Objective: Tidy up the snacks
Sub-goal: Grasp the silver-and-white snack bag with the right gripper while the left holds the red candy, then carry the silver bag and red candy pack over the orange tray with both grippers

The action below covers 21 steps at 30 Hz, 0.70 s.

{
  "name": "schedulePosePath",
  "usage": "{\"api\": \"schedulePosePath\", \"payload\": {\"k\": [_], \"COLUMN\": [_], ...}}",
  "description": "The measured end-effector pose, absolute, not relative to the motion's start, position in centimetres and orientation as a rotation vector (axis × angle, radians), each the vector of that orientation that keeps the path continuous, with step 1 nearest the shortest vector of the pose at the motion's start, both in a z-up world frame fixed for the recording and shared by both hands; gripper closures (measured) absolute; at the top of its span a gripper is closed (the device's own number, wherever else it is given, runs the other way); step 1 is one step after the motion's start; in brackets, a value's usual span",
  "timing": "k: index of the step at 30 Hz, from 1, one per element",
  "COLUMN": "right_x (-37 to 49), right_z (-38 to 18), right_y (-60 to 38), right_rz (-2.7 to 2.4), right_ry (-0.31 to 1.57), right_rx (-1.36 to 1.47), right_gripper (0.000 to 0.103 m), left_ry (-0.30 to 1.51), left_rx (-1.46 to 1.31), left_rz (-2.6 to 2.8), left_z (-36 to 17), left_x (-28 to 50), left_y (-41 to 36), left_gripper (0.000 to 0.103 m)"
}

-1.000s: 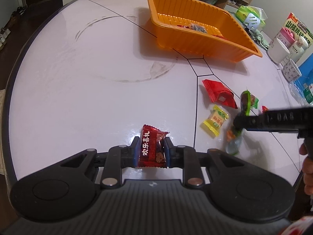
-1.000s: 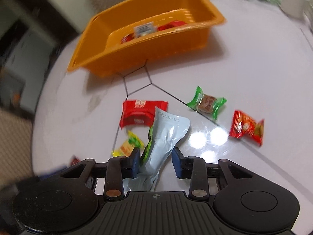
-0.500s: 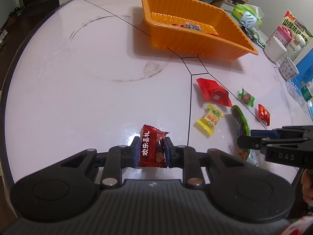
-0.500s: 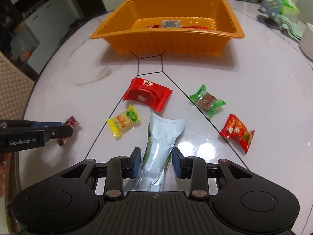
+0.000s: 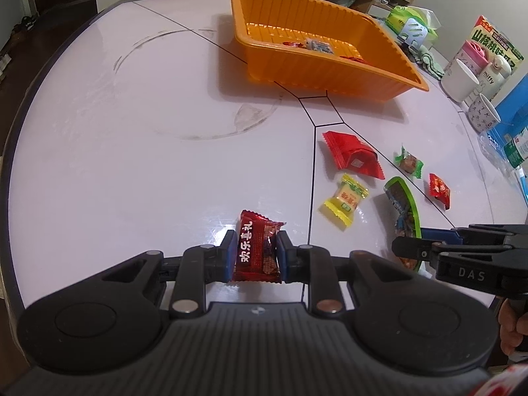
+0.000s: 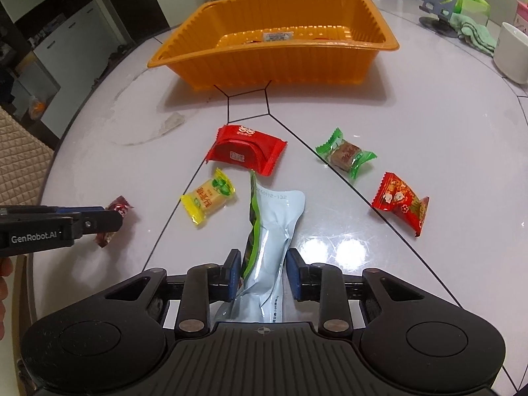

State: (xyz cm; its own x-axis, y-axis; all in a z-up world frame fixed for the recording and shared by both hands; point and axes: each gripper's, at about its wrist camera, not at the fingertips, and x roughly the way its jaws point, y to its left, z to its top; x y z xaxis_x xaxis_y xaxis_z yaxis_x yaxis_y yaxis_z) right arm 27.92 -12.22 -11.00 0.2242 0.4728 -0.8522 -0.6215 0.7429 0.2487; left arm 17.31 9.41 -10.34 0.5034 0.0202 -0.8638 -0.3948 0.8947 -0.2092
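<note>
The left tool is clamping a dark red candy just above the desk, and the right tool, whose jaws have just been narrowing, is pinching a long pale blue pouch by its lower end, seemingly so both can be carried together; the orange tray is waiting at twelve o'clock, already holding a few wrapped pieces. Four snacks are lying loose between the tools and tray: a red packet, a yellow candy, a green candy and a small red candy.

white round table, dark seams: orange tray, red packet, yellow candy, green candy, red candy, two mugs.
</note>
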Motion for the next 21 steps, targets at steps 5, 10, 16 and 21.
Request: {"api": "schedulePosePath", "payload": {"k": [5,10,16,21], "right_x": [28.0,28.2,28.9,29.7], "right_z": [-10.0,-8.6,-6.9,-5.8], "right_y": [-12.6,-13.2,-13.8,-14.0], "right_rz": [0.781,0.8,0.813,0.815], "right_ry": [1.091,1.06,1.02,0.991], "right_rx": [-0.141,-0.115,-0.09,-0.076], "right_gripper": [0.073,0.073,0.073,0.073], "left_ry": [1.01,0.993,0.966,0.931], "left_rx": [-0.402,-0.395,-0.383,-0.37], "left_rz": [0.259,0.253,0.246,0.24], "left_z": [-9.9,-9.1,-7.8,-6.5], "left_x": [17.4,17.6,18.2,19.1], "left_y": [9.4,9.4,9.5,9.8], "left_gripper": [0.081,0.081,0.081,0.081]}}
